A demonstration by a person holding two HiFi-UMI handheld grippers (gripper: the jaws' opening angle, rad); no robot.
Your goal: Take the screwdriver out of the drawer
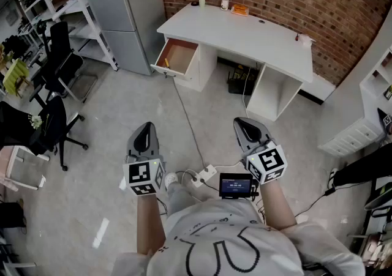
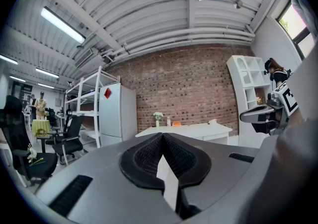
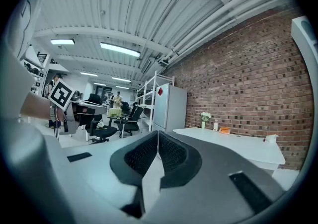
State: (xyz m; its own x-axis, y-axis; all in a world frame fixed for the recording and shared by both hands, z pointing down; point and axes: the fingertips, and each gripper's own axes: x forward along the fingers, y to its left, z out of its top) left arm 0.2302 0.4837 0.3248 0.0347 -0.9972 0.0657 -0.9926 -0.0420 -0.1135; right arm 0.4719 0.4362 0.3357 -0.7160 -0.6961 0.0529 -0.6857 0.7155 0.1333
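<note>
A white desk stands against the brick wall, with its top left drawer pulled open. A small yellow-handled tool, probably the screwdriver, lies at the drawer's left side. My left gripper and right gripper hover over the floor well short of the desk. Both are shut and hold nothing. In the left gripper view the shut gripper points at the desk. In the right gripper view the shut gripper has the desk to its right.
A grey fridge and a white shelf rack stand left of the desk. Black office chairs are at the left. A power strip with cables lies on the floor. White shelving is at the right.
</note>
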